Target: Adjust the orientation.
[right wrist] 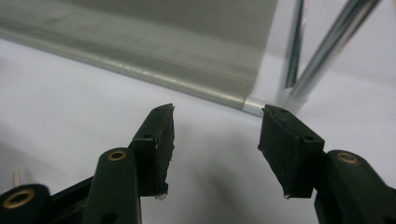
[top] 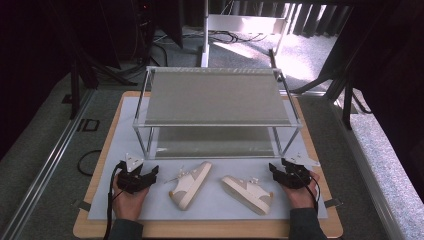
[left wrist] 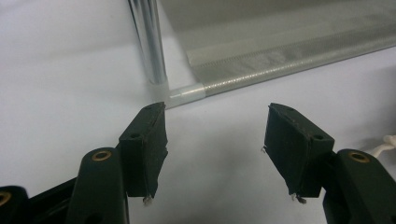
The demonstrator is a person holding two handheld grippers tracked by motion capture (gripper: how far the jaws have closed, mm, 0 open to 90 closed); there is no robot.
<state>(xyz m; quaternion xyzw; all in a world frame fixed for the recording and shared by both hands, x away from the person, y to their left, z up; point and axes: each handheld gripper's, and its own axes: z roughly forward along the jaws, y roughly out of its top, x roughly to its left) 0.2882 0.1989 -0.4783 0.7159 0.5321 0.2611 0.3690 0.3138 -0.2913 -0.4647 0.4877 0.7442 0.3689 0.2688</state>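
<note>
Two beige and white shoes lie on the white mat in the high view. The left shoe [top: 191,184] points toward the rack, and the right shoe [top: 247,193] lies angled toward the front right. My left gripper [top: 150,174] rests on the mat to the left of the left shoe, open and empty [left wrist: 217,140]. A white lace tip [left wrist: 385,144] shows at the right edge of the left gripper view. On the far side of the right shoe my right gripper [top: 274,170] sits with its jaws apart and nothing between them [right wrist: 216,147].
A two-tier metal rack [top: 215,102] with grey mesh shelves stands at the back of the mat. Its chrome leg [left wrist: 149,42] and lower shelf edge [right wrist: 140,70] are just ahead of the jaws. The mat lies on a wooden board [top: 95,165].
</note>
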